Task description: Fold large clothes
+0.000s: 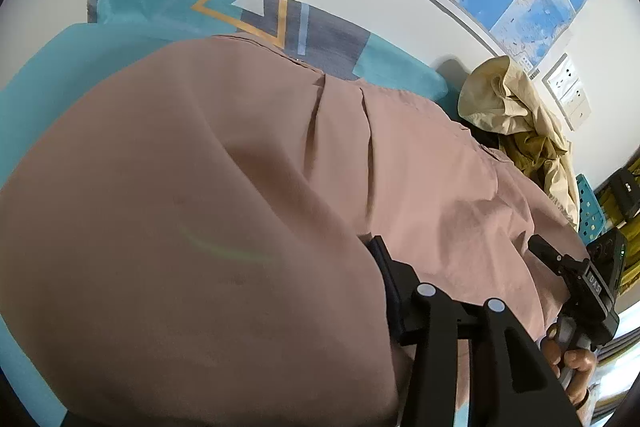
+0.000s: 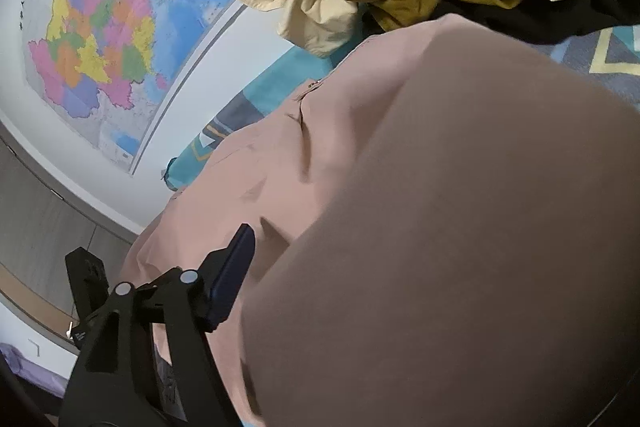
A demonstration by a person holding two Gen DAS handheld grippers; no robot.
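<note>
I am working a large dusty-pink garment (image 1: 248,163) that is lying spread over a bed with a teal patterned sheet (image 1: 132,3), and a raised fold of it is billowing right in front of both cameras. My left gripper (image 1: 384,291) is showing only one dark finger against the cloth; the other is buried behind the fold, so I am probably pinching the fabric, but I cannot tell whether the pads are actually pressing. The same is true of my right gripper (image 2: 236,279): one blue-padded finger is lying along the pink cloth, its partner is hidden, and I cannot tell its grip either.

To fold this well, I am judging that both grips should be sitting on the same edge, kept level and taut, so the lifted panel is carried over flat and not dragging creases like the two pleats (image 1: 340,123) running across the middle.

For room, the far side is tight: the bed is ending against a white wall with a map (image 2: 92,39), and a heap of cream and mustard clothes (image 1: 516,115) is touching the garment's far corner. I am steering the fold away from that pile. In the left view, my other hand (image 1: 572,367) is close beside the gripper.
</note>
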